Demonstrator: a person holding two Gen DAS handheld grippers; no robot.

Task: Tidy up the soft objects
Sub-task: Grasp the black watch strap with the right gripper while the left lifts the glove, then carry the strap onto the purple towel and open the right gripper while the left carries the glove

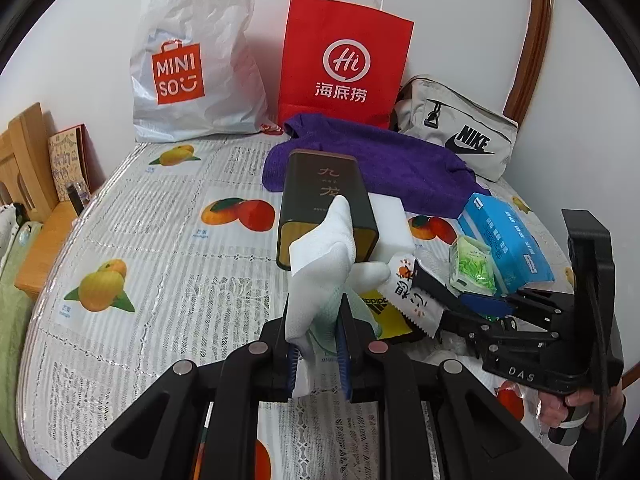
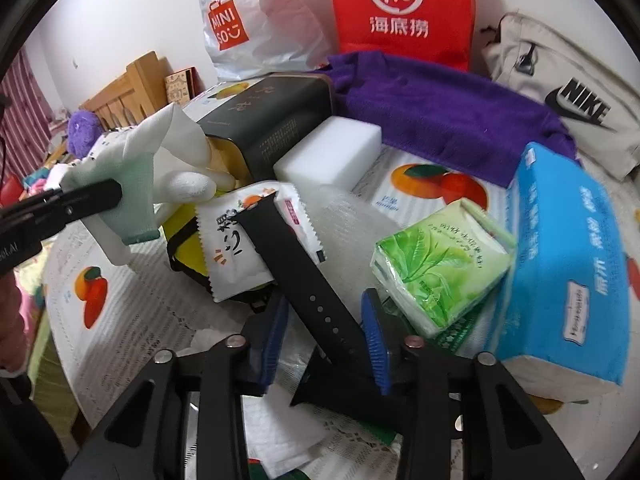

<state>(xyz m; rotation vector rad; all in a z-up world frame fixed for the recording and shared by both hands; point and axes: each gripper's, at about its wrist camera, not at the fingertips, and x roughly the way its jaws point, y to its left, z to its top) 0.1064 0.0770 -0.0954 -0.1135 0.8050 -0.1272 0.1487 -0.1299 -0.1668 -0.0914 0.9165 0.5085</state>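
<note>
While soft goods lie unsorted at the worktop's far edge:
Left hand-held gripper pinches a white knit glove; right hand-held gripper straddles a black rubber strap, grip uncertain.

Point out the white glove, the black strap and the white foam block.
white glove point(image 1: 320, 276), left wrist view, on its palm above the pads.
black strap point(image 2: 316, 300), right wrist view, on its holed middle stretch.
white foam block point(image 2: 332, 152), right wrist view, on its front face.

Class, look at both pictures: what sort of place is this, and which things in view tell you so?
Probably a room in a home, not a shop or workshop. A table under a fruit-print cloth stands against a plain wall, crowded with shopping bags, a purple towel and a tissue pack.
</note>
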